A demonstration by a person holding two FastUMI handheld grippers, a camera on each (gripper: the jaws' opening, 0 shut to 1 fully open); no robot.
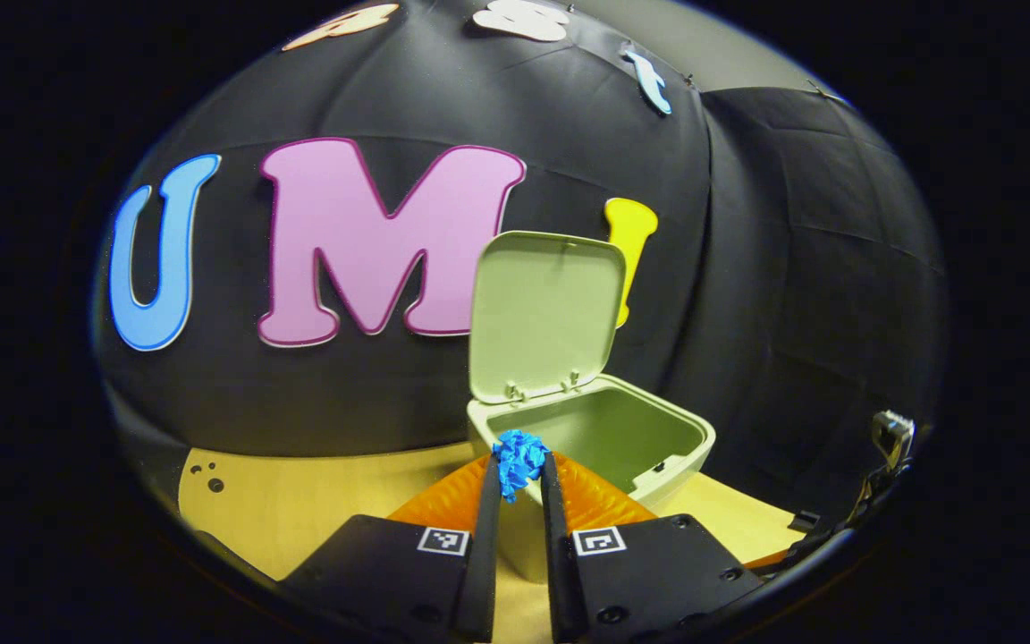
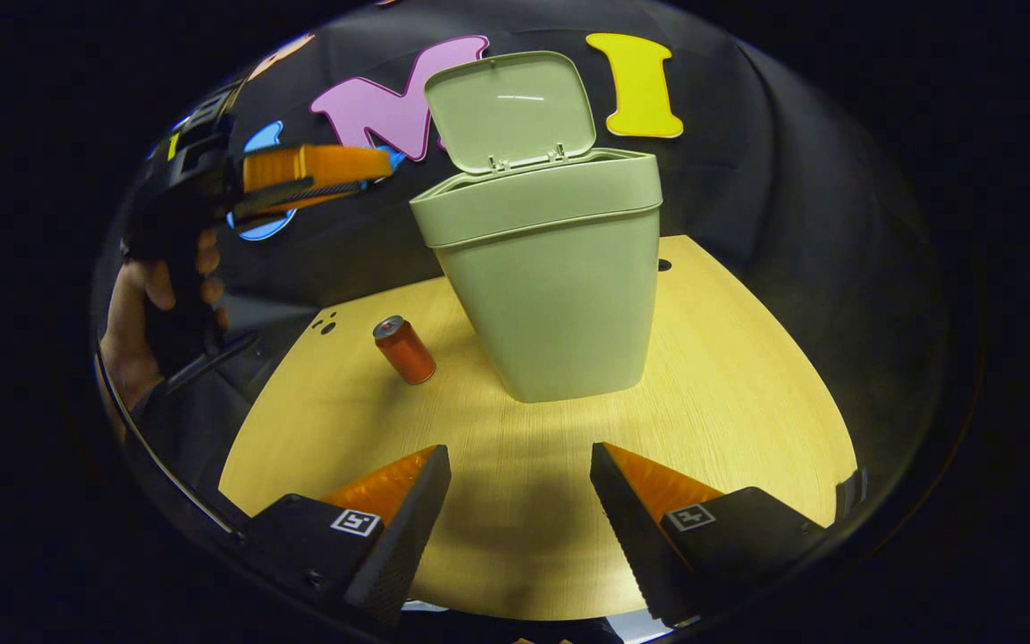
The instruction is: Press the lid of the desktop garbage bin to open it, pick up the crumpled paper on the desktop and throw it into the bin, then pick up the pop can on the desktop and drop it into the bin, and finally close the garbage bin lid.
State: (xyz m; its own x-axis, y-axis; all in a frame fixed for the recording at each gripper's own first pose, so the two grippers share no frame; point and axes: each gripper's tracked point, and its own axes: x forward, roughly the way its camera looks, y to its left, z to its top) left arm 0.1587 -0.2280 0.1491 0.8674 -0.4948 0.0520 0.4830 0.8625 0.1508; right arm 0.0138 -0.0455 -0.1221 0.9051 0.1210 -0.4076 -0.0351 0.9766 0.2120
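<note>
A pale green garbage bin [image 1: 649, 447] [image 2: 551, 277] stands on the wooden table with its lid [image 1: 546, 313] [image 2: 510, 107] tipped up and back. My left gripper [image 1: 519, 470] is shut on a crumpled blue paper [image 1: 518, 458], held in the air just before the bin's near rim. The right gripper view shows that left gripper [image 2: 372, 174] raised to the left of the bin's top, a hand [image 2: 135, 313] holding it. An orange pop can [image 2: 404, 350] stands on the table left of the bin. My right gripper [image 2: 519, 501] hangs open over the table in front of the bin.
The wooden table [image 2: 730, 394] has a curved front edge and small holes near its left rim [image 2: 327, 324]. Black cloth walls close the booth behind and at the right. A metal clip [image 1: 890, 434] hangs at the right side.
</note>
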